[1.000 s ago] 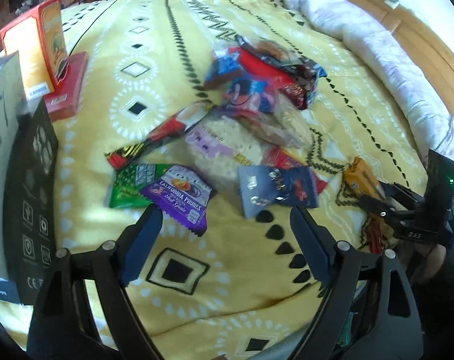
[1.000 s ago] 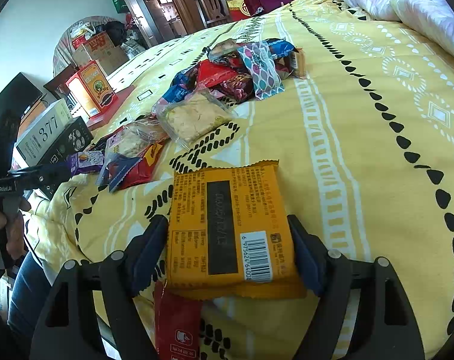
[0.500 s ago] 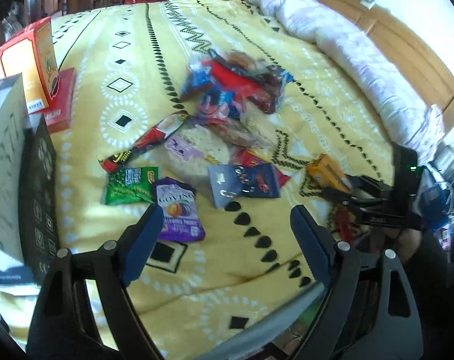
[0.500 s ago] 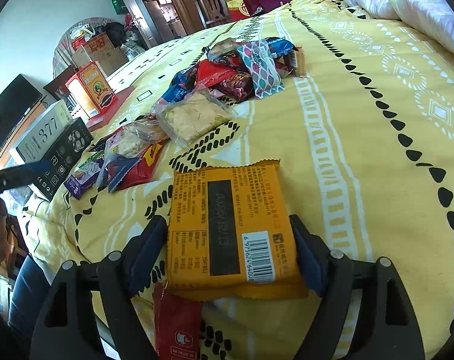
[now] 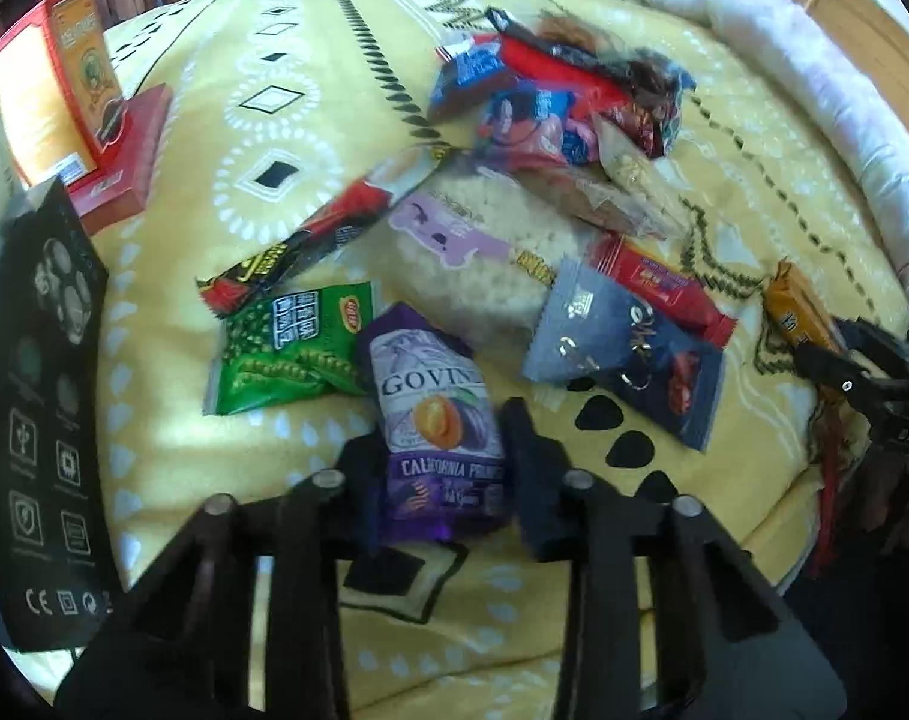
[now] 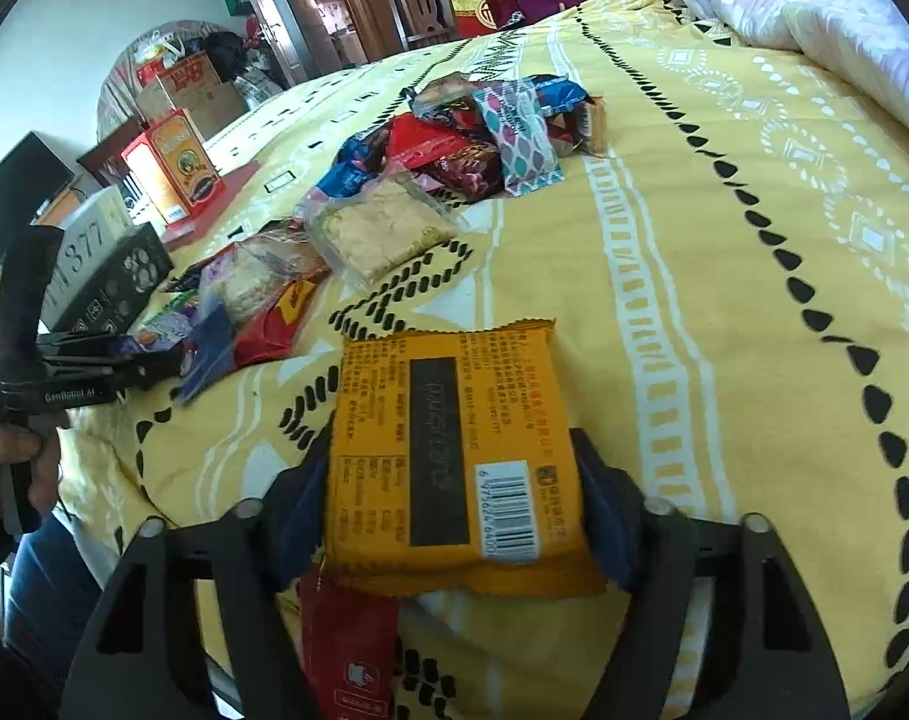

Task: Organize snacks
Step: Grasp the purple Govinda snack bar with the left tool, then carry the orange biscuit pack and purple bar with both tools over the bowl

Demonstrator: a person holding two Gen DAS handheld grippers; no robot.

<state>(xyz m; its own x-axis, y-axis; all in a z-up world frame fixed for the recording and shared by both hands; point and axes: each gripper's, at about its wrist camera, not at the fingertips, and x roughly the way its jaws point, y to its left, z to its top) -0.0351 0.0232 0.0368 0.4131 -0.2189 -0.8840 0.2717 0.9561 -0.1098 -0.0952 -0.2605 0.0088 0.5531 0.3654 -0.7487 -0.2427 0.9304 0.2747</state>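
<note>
So the left gripper (image 5: pixel 445 468) has just been closing and its fingers (image 5: pixel 529 450) are now pinched in on the purple prune packet (image 5: pixel 436 414), which sits at the near edge of the snack spread on the yellow bedspread (image 5: pixel 310 120). Right beside the packet lies a green pea bag (image 5: pixel 286 354), touching it, and a grey-blue sachet (image 5: pixel 628 354) is off to the other side. The main snack pile (image 6: pixel 472 144) is further up the bed.

The right gripper (image 6: pixel 454 492) has also been closing a bit, fingers (image 6: pixel 598 498) set fairly wide and pressed on both sides of a flat orange packet (image 6: pixel 448 444), barcode side up. A red wrapper (image 6: pixel 346 648) pokes out under it. Boxes stand along the bed's edge, including an orange-red carton (image 6: pixel 175 165).
</note>
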